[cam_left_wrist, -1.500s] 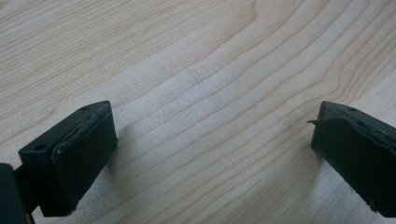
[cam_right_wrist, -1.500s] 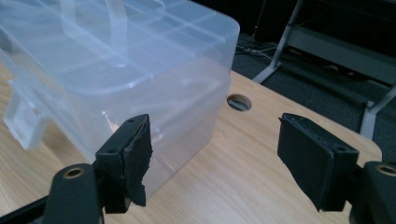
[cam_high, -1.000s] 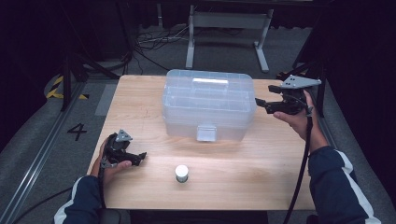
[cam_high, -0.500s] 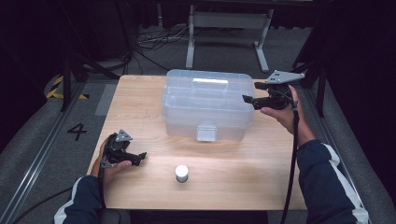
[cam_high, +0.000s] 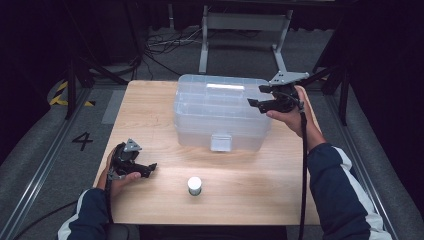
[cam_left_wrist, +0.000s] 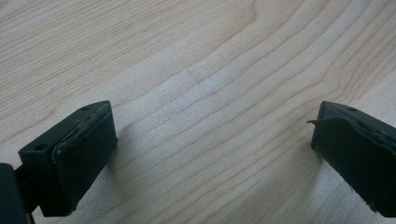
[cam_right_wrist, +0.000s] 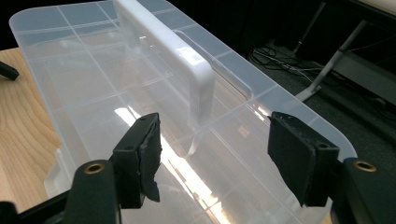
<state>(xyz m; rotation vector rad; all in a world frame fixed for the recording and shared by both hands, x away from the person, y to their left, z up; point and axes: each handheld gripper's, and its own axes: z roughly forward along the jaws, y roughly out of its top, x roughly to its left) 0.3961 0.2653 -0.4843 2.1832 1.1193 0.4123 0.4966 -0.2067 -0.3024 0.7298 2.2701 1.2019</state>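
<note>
While our right gripper (cam_right_wrist: 212, 154) hovers with jaws wide and empty over the box (cam_high: 220, 112) mid-worktop, its handle (cam_right_wrist: 180, 51) runs straight ahead between them, probably just beyond; our left gripper (cam_high: 131, 162) rests open, well apart.

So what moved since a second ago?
The right gripper swung in from the table's right edge to over the clear plastic box, jaws open towards its handle. It holds nothing yet. The left gripper, the box and the small white jar stayed put.
</note>
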